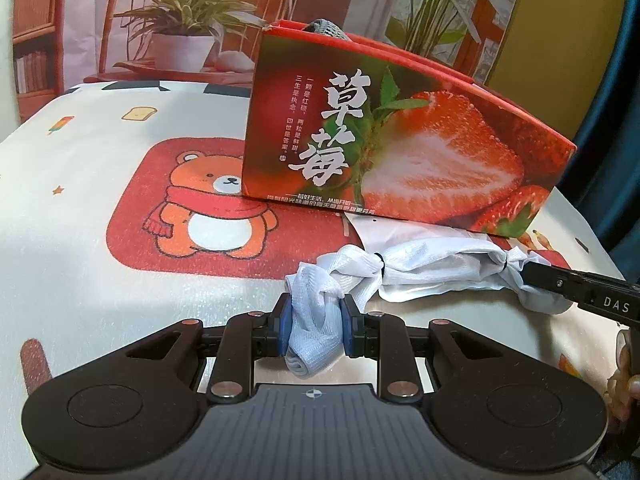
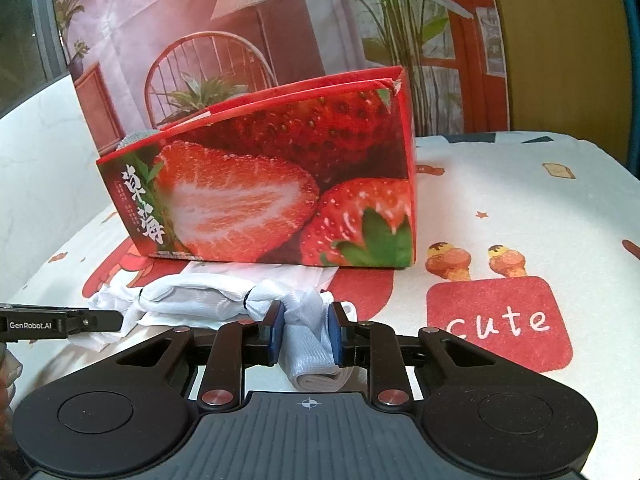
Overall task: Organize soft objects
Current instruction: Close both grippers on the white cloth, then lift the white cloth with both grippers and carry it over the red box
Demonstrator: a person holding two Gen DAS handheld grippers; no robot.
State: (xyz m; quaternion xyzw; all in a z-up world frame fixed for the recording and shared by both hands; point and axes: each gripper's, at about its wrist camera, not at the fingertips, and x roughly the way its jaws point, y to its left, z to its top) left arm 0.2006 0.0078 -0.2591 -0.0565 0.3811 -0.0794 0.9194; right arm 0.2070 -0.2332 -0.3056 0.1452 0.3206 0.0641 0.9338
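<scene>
A white soft cloth bundle (image 1: 432, 266), tied with black bands near both ends, lies on the table in front of a red strawberry box (image 1: 400, 148). My left gripper (image 1: 315, 316) is shut on the bundle's left end. My right gripper (image 2: 306, 330) is shut on the bundle's right end (image 2: 308, 336). The bundle's middle (image 2: 192, 294) stretches between them, just off or on the cloth. The right gripper also shows at the right in the left wrist view (image 1: 568, 286). The left gripper shows at the left in the right wrist view (image 2: 100, 322). Something grey (image 1: 326, 28) pokes out of the box top.
The table carries a cartoon tablecloth with a bear print (image 1: 208, 216) and a red "cute" patch (image 2: 500, 320). The strawberry box (image 2: 280, 184) stands just behind the bundle. A printed backdrop with a chair and plants (image 1: 188, 20) hangs behind the table.
</scene>
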